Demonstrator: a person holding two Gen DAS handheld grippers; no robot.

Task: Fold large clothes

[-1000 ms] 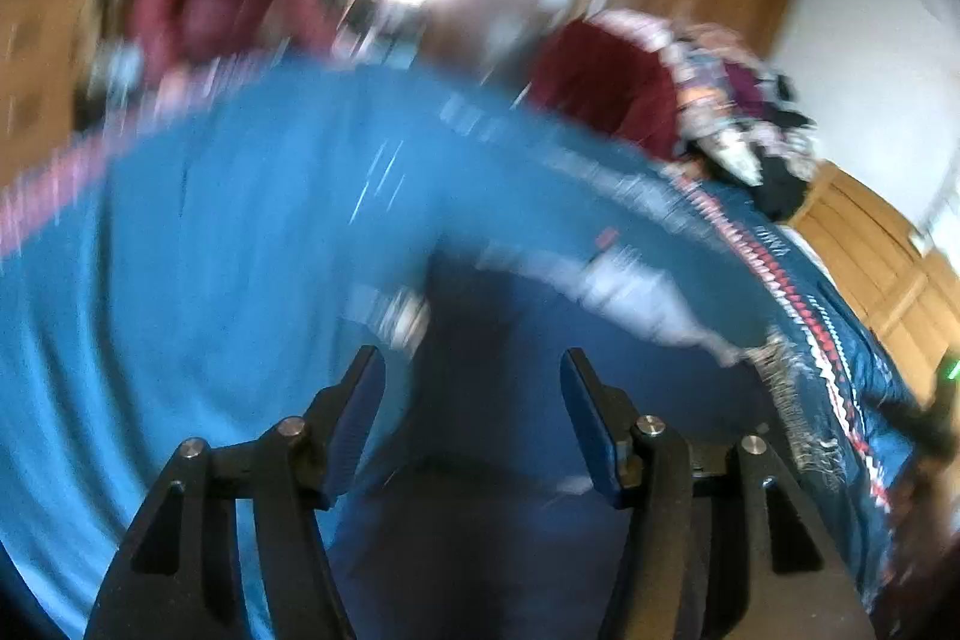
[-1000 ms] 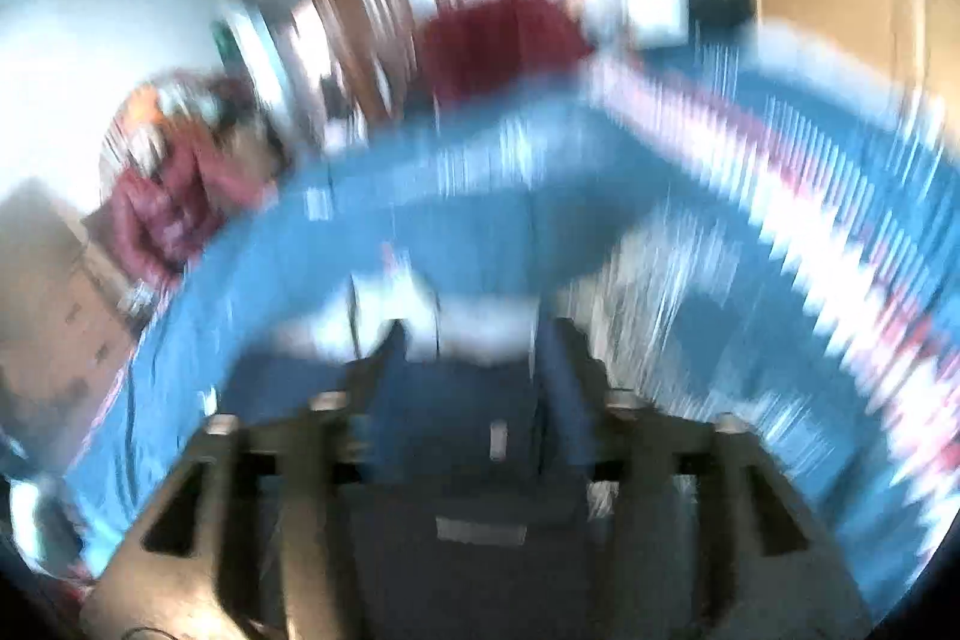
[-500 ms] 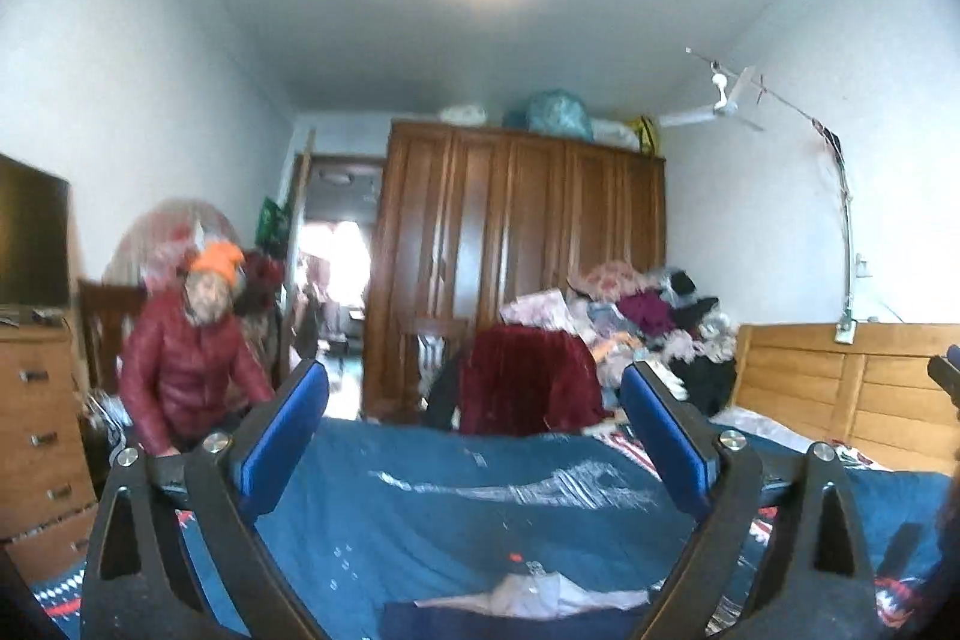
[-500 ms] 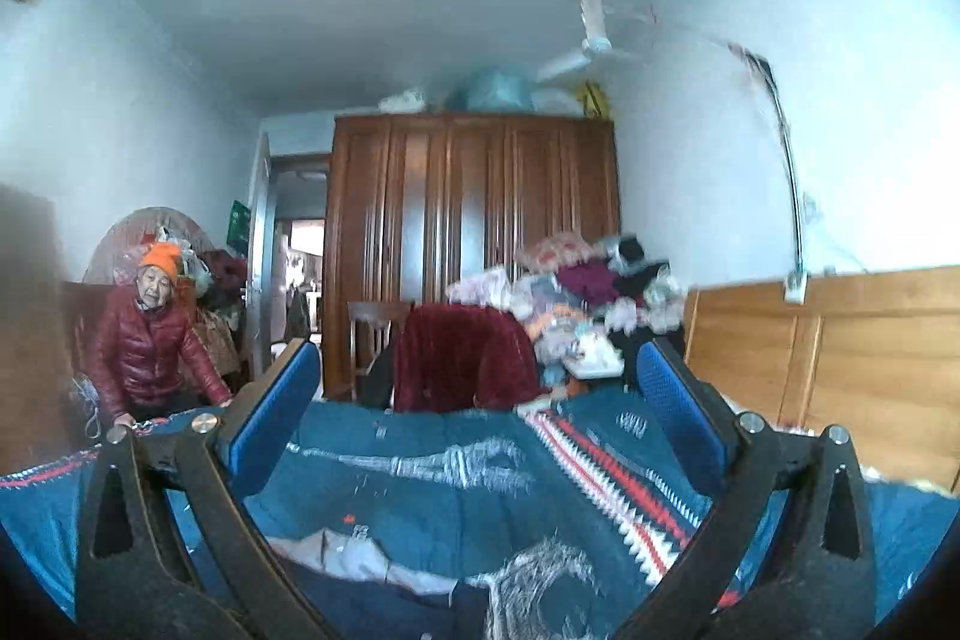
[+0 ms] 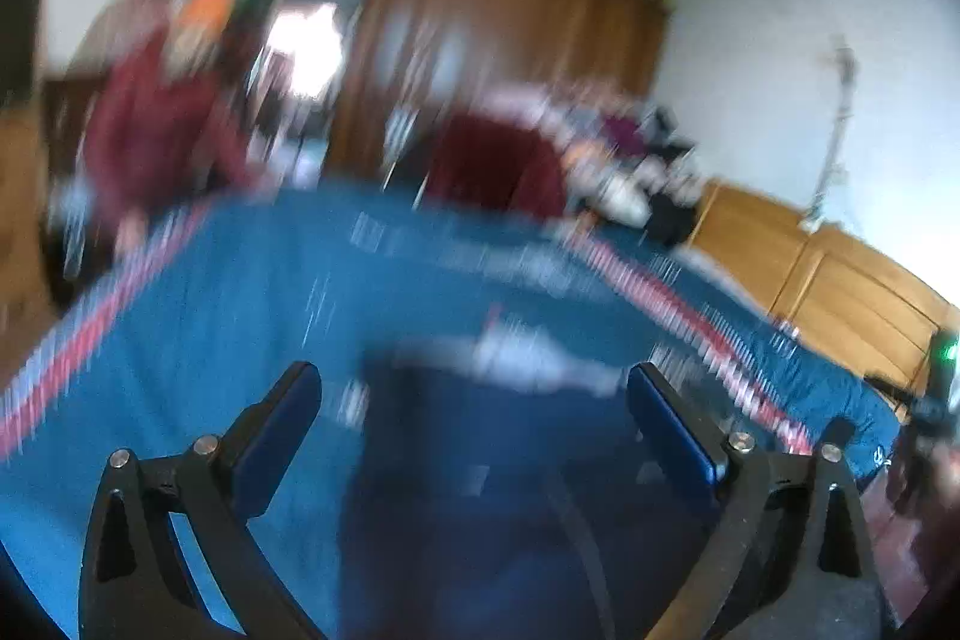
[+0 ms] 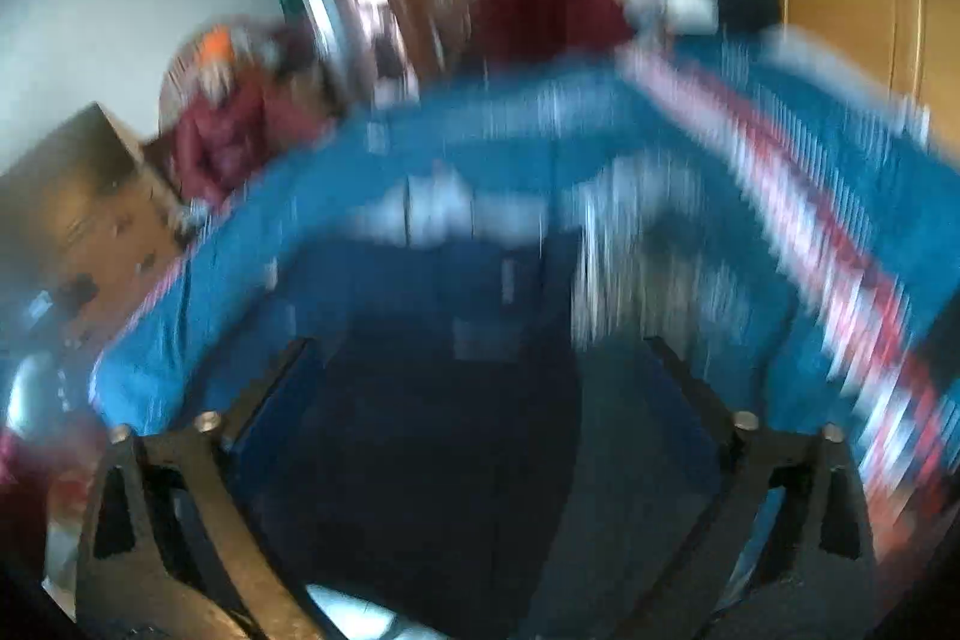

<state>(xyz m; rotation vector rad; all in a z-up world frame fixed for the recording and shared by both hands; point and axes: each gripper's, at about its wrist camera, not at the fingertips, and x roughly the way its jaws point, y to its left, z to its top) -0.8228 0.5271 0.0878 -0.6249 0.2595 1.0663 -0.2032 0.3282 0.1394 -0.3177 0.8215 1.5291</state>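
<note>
Across the lower half of both views lies a dark navy garment (image 5: pixel 480 490), spread on a blue bedspread (image 5: pixel 228 316); a pale patch, perhaps its collar or lining, sits at its far edge near frame centre. Left gripper (image 5: pixel 474 400): jaws spread wide, grasping nothing, with the garment seen between them; contact cannot be judged. Right gripper (image 6: pixel 480 370): likewise released, poised over the darker part of the garment (image 6: pixel 432 400), fingers (image 6: pixel 270 388) apart. Both frames are heavily motion-blurred, so edges and folds of the cloth cannot be made out.

Upper left of each frame: a person (image 5: pixel 156 124) in a red jacket beside the bed. Upper centre: a wooden wardrobe (image 5: pixel 498 40); to its right, a clothes pile (image 5: pixel 612 160).

Risks, as judged from this state: with the grippers moving fast, either could close on the bedspread instead of the garment, or take more than one layer, dragging the bedding into the fold. Uneven grips between left and right would skew the fold line. Dark cloth on blue makes the hem hard to locate.
</note>
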